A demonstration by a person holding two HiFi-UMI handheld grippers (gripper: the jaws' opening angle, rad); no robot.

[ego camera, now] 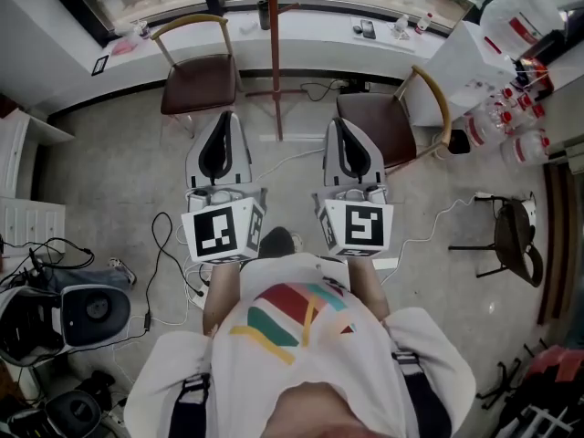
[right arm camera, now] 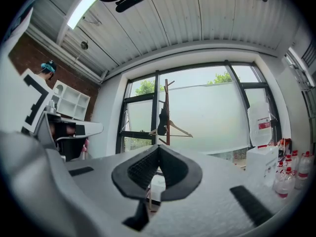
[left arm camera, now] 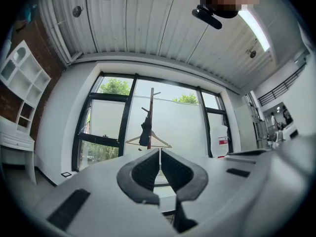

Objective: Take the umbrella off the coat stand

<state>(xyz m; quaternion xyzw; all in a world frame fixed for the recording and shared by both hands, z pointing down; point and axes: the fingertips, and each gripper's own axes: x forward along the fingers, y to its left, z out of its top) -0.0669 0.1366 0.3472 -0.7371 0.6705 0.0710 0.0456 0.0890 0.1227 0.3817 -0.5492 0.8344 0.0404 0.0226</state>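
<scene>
The coat stand (ego camera: 272, 53) is a red-brown pole standing before the window, straight ahead between my two grippers. In the left gripper view a dark folded umbrella (left arm camera: 145, 131) hangs on the stand (left arm camera: 151, 107), next to a wooden hanger (left arm camera: 160, 142). The right gripper view shows the same umbrella (right arm camera: 162, 118) and hanger (right arm camera: 178, 130) on the stand (right arm camera: 167, 100). Both are well ahead of the jaws. My left gripper (ego camera: 225, 119) is shut and empty, its tips (left arm camera: 160, 151) meeting. My right gripper (ego camera: 339, 122) is also shut on nothing, tips together (right arm camera: 158, 147).
A brown chair (ego camera: 196, 78) stands left of the stand, and another chair (ego camera: 394, 117) stands to its right. Water bottles (ego camera: 513, 117) crowd the far right beside a black stool (ego camera: 514, 237). Cables (ego camera: 164, 254) trail over the floor at left. White shelves (left arm camera: 19, 83) line the left wall.
</scene>
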